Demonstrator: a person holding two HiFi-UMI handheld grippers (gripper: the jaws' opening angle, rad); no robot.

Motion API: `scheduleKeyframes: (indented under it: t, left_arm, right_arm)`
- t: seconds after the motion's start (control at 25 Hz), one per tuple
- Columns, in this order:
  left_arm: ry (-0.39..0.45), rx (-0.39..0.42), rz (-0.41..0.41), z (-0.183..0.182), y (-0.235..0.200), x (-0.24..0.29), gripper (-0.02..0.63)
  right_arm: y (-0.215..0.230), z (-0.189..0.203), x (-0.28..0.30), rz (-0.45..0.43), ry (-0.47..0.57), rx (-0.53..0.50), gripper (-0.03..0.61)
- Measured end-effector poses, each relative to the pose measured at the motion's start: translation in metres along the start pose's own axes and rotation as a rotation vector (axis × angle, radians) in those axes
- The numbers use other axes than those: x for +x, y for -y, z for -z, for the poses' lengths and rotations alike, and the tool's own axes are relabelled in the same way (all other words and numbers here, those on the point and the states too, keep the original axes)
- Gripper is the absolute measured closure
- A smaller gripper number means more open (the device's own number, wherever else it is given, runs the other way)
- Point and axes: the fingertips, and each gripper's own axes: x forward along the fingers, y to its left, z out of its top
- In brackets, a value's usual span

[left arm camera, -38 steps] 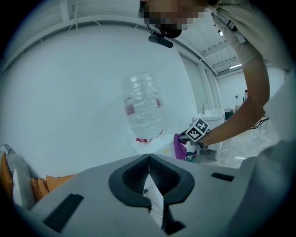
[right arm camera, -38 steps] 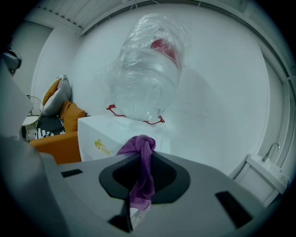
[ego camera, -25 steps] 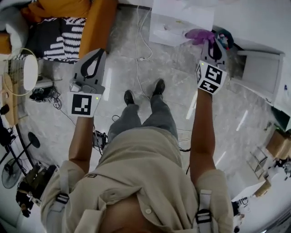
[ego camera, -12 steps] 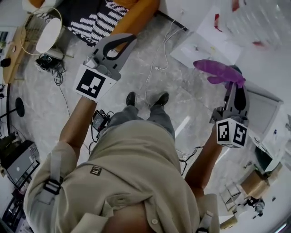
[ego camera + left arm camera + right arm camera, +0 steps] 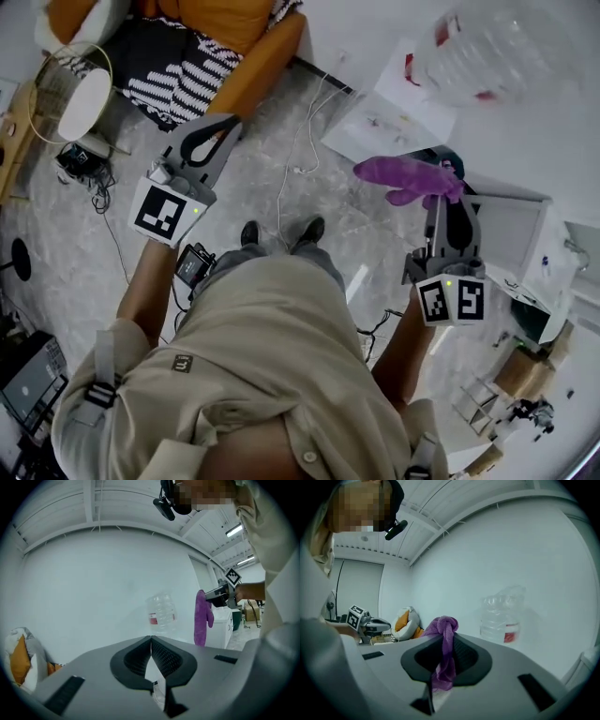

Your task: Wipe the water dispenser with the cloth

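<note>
Approach step: the right claw grips the purple cloth, the left claw is closed and empty, and the next move likely brings the cloth against the water dispenser.

So the left tongs have their jaws pressed together at the tips, empty. Just past them is a clear water bottle with a red label, against a white wall. Just right of the bottle, a purple cloth hangs limp from the right tongs. Way off to the bottle's left and lower down there's an orange cushion.
</note>
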Motion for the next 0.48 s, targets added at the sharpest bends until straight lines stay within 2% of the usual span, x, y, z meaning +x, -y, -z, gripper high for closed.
scheduleKeyframes:
  t: [0.48]
  left_arm:
    - [0.015,0.01,0.03,-0.003,0.014,-0.04,0.597]
  right_arm:
    - [-0.01,-0.021,-0.045,0.052,0.016,-0.03,0.523]
